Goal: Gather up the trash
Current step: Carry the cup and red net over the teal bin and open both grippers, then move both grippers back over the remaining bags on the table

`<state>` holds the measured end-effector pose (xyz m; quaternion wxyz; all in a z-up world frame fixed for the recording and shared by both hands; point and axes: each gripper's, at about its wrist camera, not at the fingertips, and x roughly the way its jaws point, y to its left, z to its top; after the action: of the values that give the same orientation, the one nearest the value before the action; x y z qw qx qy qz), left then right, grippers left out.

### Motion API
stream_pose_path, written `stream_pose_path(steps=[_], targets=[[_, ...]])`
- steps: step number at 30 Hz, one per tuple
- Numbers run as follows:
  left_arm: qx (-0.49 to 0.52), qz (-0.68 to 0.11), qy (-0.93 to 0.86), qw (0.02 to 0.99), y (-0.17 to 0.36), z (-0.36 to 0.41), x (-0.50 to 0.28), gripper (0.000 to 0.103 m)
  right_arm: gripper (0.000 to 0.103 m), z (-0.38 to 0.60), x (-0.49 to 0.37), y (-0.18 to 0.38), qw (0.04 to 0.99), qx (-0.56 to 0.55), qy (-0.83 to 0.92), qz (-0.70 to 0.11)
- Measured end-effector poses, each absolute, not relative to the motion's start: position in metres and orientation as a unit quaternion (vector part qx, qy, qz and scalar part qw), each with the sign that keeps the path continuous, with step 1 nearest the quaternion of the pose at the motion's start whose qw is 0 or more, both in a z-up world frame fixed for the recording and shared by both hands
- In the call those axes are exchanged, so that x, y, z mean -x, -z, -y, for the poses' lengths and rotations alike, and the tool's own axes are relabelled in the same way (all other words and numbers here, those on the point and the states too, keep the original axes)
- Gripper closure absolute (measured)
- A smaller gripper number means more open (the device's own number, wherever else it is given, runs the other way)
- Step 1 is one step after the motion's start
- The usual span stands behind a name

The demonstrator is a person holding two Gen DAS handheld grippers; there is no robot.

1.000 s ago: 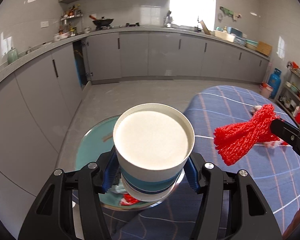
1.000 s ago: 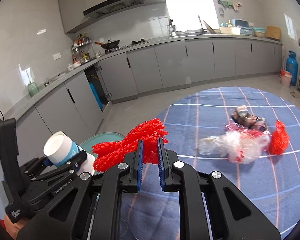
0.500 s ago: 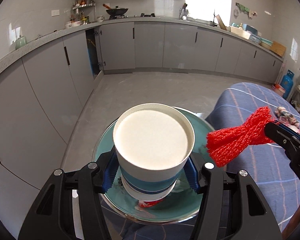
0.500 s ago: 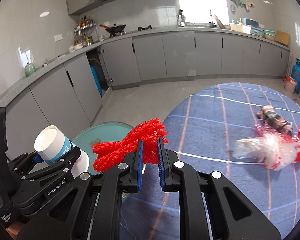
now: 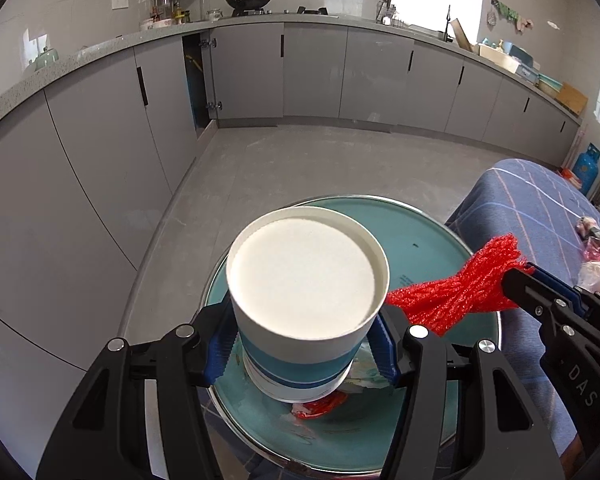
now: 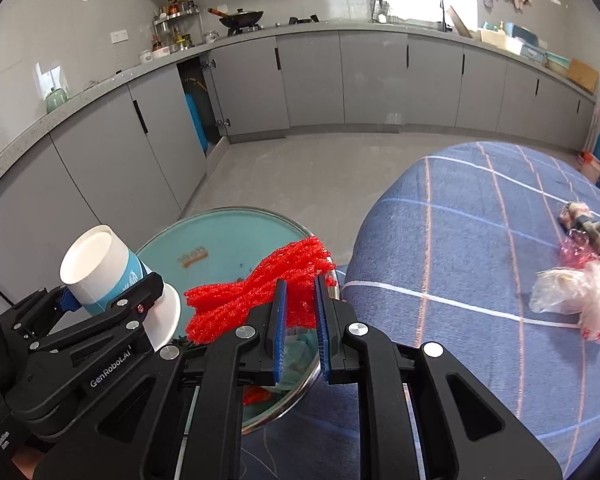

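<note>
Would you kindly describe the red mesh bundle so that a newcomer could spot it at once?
Start at the round teal bin beside the blue checked table. Above its rim, the right tool pinches a red mesh bundle. Unlike the smooth white paper cup in the left tool, it is bright red, netted and floppy.

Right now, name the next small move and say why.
Probably open the right tongs and drop the red mesh net. It already hangs over the teal bin, where other trash lies. The left tongs hold the paper cup there too.

white-and-blue paper cup (image 5: 306, 292), red mesh net (image 6: 256, 300), teal bin (image 5: 428, 240), blue checked tablecloth (image 6: 480, 248)
</note>
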<state>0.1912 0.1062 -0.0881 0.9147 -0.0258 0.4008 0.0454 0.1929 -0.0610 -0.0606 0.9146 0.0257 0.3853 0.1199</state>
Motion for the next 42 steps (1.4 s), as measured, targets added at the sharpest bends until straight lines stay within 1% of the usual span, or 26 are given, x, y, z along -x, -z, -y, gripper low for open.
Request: stream_pose_path(steps=[2,4,5,6,7,8,9,13,15,16,17,18,19,26,28,30,42], targets=[[0.026,-0.404,-0.048,0.913,0.091,-0.106,-0.192,0.046,0.086,0.058,-0.197,0.063,0.909,-0.031,-0.134,-0.393],[0.025,-0.408,-0.049,0.912,0.093,-0.108,-0.194,0.046,0.072,0.059,-0.198,0.065,0.906,-0.041,-0.143,-0.397],[0.025,-0.409,-0.049,0.911,0.094,-0.108,-0.195,0.046,0.068,0.060,-0.197,0.065,0.905,-0.046,-0.145,-0.398],[0.025,-0.410,-0.049,0.910,0.095,-0.108,-0.195,0.046,0.066,0.061,-0.196,0.065,0.904,-0.051,-0.147,-0.397],[0.026,-0.411,-0.049,0.910,0.095,-0.109,-0.195,0.046,0.062,0.062,-0.195,0.064,0.905,-0.054,-0.149,-0.394],[0.026,-0.411,-0.048,0.910,0.096,-0.109,-0.195,0.046,0.056,0.064,-0.193,0.062,0.907,-0.057,-0.148,-0.391],[0.025,-0.411,-0.048,0.910,0.095,-0.108,-0.195,0.046,0.053,0.067,-0.191,0.060,0.909,-0.060,-0.148,-0.386],[0.022,-0.410,-0.045,0.911,0.095,-0.106,-0.195,0.045,0.053,0.077,-0.179,0.049,0.919,-0.064,-0.138,-0.364],[0.020,-0.409,-0.044,0.911,0.095,-0.104,-0.194,0.041,0.053,0.083,-0.173,0.045,0.921,-0.069,-0.134,-0.358],[0.014,-0.408,-0.045,0.912,0.095,-0.103,-0.193,0.038,0.053,0.088,-0.168,0.043,0.923,-0.075,-0.133,-0.353],[0.001,-0.402,-0.053,0.914,0.094,-0.100,-0.191,0.025,0.053,0.092,-0.164,0.041,0.925,-0.078,-0.129,-0.349],[-0.006,-0.398,-0.061,0.915,0.094,-0.099,-0.190,0.020,0.053,0.096,-0.159,0.039,0.926,-0.081,-0.127,-0.345],[-0.011,-0.395,-0.067,0.916,0.092,-0.096,-0.187,0.018,0.053,0.099,-0.157,0.038,0.927,-0.083,-0.126,-0.343],[-0.011,-0.389,-0.055,0.919,0.087,-0.081,-0.172,0.018,0.053,0.128,-0.137,0.034,0.931,-0.096,-0.112,-0.334],[-0.006,-0.384,-0.055,0.921,0.085,-0.078,-0.165,0.016,0.053,0.134,-0.132,0.034,0.931,-0.100,-0.108,-0.333],[-0.003,-0.381,-0.053,0.923,0.083,-0.074,-0.159,0.012,0.053,0.140,-0.128,0.034,0.932,-0.104,-0.104,-0.332],[-0.007,-0.362,-0.022,0.932,0.060,-0.036,-0.140,0.011,0.051,0.191,-0.093,0.023,0.943,-0.125,-0.067,-0.300]])
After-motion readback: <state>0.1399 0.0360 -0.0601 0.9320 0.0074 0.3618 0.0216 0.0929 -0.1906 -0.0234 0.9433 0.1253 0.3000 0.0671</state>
